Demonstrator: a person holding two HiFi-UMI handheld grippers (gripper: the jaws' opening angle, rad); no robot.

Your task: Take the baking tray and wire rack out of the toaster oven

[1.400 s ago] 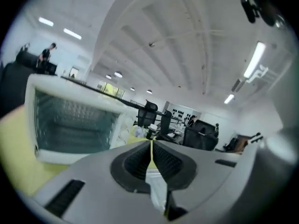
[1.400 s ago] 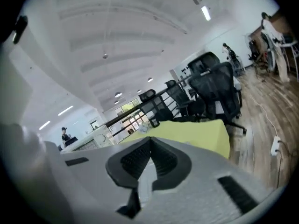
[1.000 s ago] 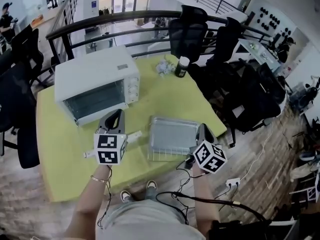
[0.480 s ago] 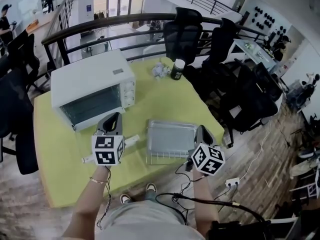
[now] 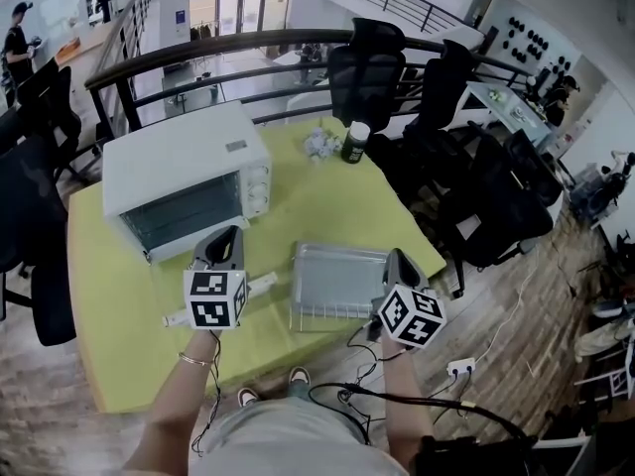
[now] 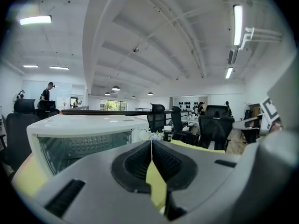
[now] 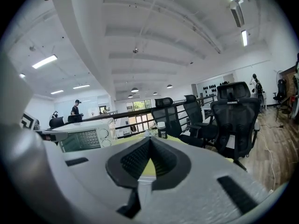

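Note:
The white toaster oven [image 5: 184,181] stands at the back left of the yellow table [image 5: 317,201] with its glass door closed. It also shows in the left gripper view, toaster oven [image 6: 79,139], and the right gripper view, toaster oven [image 7: 86,136]. The metal baking tray [image 5: 342,278] lies on the table near the front edge. The wire rack [image 5: 322,315] sits under it and shows along its front side. My left gripper [image 5: 232,232] [image 6: 151,141] hovers shut and empty just left of the tray, in front of the oven. At the tray's right end my right gripper [image 5: 397,255] [image 7: 150,139] is shut and empty too.
A small white handle-like piece [image 5: 260,282] lies between the left gripper and the tray. A dark jar with a white lid [image 5: 354,142] and crumpled wrapping [image 5: 319,144] sit at the table's far edge. Black office chairs [image 5: 367,67] and a railing [image 5: 198,48] stand behind. Cables hang at the front.
Only the head view has shifted a little. Both grippers, the tray and the oven keep their places.

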